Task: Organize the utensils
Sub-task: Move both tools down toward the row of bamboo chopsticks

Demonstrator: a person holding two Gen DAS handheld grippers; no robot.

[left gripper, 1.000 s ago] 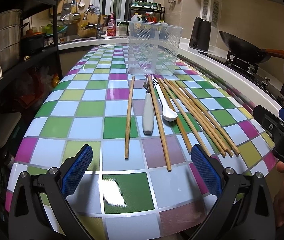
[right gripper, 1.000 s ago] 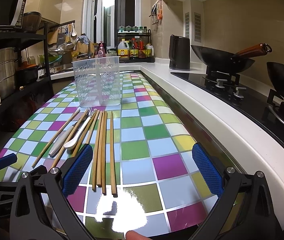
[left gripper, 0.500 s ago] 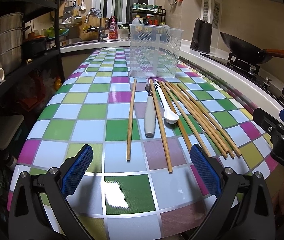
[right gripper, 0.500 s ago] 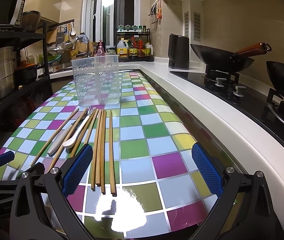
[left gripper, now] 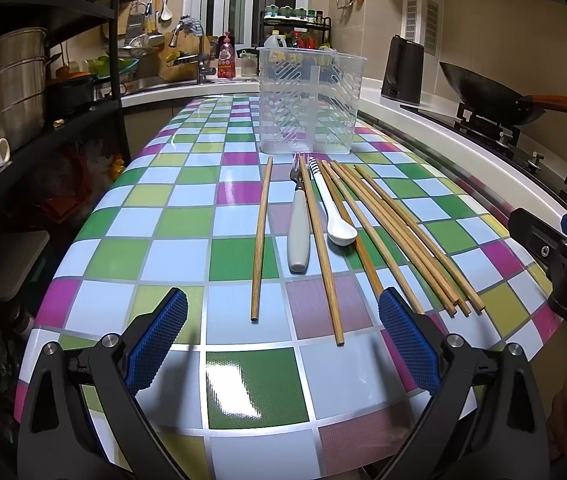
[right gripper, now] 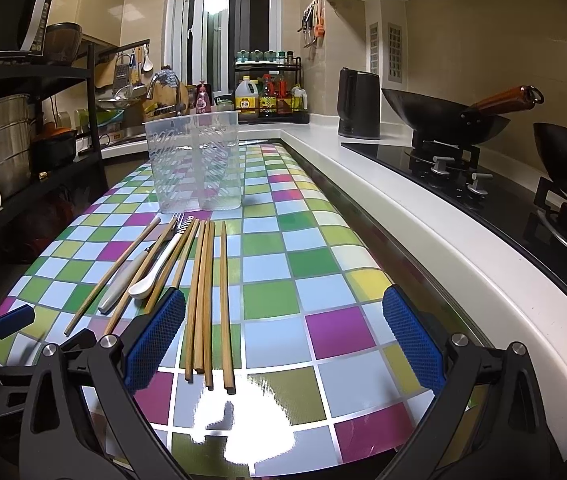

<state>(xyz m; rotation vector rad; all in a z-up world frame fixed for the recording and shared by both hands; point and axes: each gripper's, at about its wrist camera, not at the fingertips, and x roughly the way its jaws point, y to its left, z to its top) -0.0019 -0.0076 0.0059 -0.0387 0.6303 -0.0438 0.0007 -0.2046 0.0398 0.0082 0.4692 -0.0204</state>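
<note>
Several wooden chopsticks [left gripper: 399,232] [right gripper: 207,292] lie lengthwise on the checkered table [left gripper: 171,220] [right gripper: 323,280], with a grey-handled fork [left gripper: 298,232] [right gripper: 121,284] and a white spoon [left gripper: 335,220] [right gripper: 151,276] among them. One chopstick [left gripper: 261,236] lies apart on the left. Behind them stands an empty clear plastic utensil holder [left gripper: 309,100] [right gripper: 193,160]. My left gripper [left gripper: 279,340] is open, low over the near table edge, nothing between its blue pads. My right gripper [right gripper: 283,340] is open too, its left pad over the chopstick bundle's near ends.
A white counter [right gripper: 383,200] with a black kettle [right gripper: 358,104] and woks [right gripper: 443,116] on a stove runs along the right. Dark shelves with steel pots [left gripper: 3,84] stand left. A sink area [left gripper: 187,76] and bottle rack lie beyond the table.
Both grippers stay open and have barely shifted; the left view has tilted slightly upward. The utensils lie as before.
</note>
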